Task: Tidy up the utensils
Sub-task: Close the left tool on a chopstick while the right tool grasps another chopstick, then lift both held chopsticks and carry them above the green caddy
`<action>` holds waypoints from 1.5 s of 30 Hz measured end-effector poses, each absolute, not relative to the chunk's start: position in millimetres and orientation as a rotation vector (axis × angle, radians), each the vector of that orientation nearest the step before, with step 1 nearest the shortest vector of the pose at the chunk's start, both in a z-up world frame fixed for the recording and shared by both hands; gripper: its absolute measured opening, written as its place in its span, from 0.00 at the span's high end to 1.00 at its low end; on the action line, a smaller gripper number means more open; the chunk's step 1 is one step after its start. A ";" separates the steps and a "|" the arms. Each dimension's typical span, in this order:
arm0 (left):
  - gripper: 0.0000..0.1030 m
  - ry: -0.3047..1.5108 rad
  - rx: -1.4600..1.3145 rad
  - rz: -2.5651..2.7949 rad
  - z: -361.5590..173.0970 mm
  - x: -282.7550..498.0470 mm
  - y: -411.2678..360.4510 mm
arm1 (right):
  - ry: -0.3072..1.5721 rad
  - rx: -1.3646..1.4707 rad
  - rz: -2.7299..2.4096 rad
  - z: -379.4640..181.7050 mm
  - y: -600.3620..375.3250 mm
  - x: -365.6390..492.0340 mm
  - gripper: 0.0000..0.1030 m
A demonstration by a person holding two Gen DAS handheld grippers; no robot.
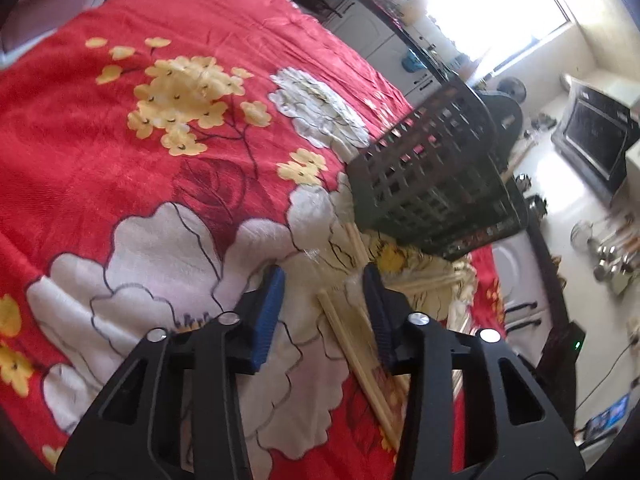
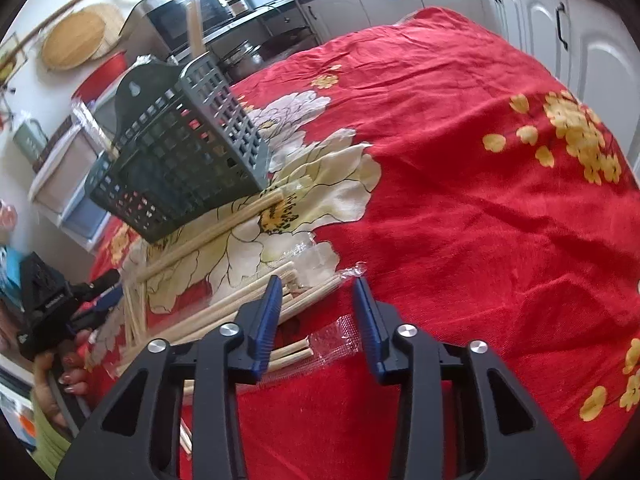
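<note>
Left wrist view: left gripper [image 1: 324, 304] jaws apart, nothing clamped; chopsticks [image 1: 360, 364] lie on the red cloth [image 1: 120, 160] just inside the right-hand pad, dark basket [image 1: 432, 176] at 2 o'clock. Right wrist view: right gripper [image 2: 316, 316] jaws apart, over a wrapped pair [image 2: 292, 354] (film likely slippery); basket at 10 o'clock. Sticks judged light, stiff; pinch mid-length

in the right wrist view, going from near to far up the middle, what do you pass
Right tool → clear plastic wrapper → loose chopsticks → dark lattice utensil basket → kitchen counter appliances.
</note>
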State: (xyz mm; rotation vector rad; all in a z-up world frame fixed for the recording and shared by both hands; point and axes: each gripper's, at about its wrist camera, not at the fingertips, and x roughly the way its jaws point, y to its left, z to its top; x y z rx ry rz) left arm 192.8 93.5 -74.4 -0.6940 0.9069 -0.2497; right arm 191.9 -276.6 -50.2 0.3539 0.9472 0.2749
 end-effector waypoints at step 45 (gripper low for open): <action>0.98 0.767 -0.663 -0.201 -43.1 180.2 119.0 | 0.792 0.300 0.342 -3.1 -254.6 191.2 0.93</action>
